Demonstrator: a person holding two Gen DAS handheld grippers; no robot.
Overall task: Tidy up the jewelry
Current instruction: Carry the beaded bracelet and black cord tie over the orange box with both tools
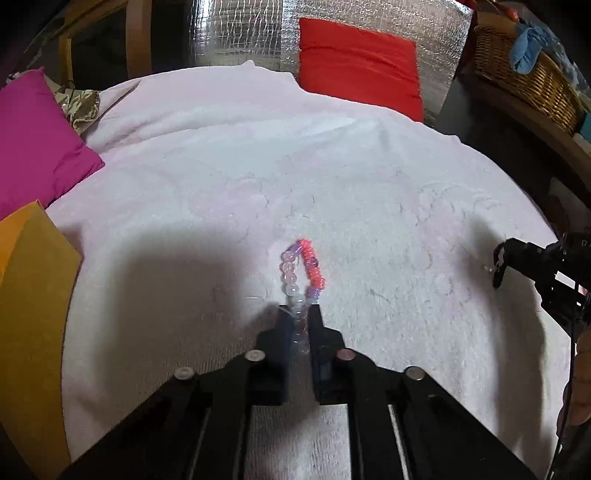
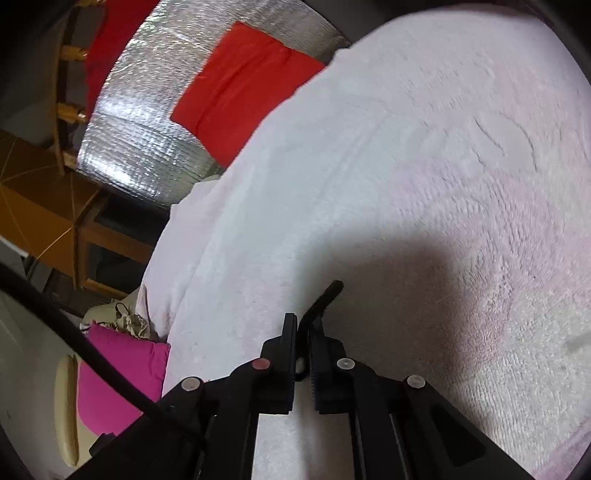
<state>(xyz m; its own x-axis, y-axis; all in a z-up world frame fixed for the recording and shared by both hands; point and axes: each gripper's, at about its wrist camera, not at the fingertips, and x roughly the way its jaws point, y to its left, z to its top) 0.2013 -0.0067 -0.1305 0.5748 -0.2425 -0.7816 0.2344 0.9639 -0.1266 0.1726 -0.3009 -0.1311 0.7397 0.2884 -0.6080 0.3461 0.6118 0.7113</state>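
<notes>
My left gripper (image 1: 301, 314) is shut on a beaded bracelet (image 1: 303, 271) with clear, purple and coral-pink beads; its loop sticks out past the fingertips above the white towel (image 1: 229, 177). My right gripper (image 2: 303, 325) is shut on a thin black bent piece (image 2: 325, 295), perhaps a hair tie or cord, with a small pale bead low between the jaws. The right gripper also shows at the right edge of the left wrist view (image 1: 498, 266), with a small pale item at its tip.
A magenta cushion (image 1: 33, 136) and a tan box (image 1: 33, 314) lie at the left. A red cushion (image 1: 358, 66) and silver foil sheet (image 1: 236, 33) lie behind the towel. A wicker basket (image 1: 524, 81) sits at the back right.
</notes>
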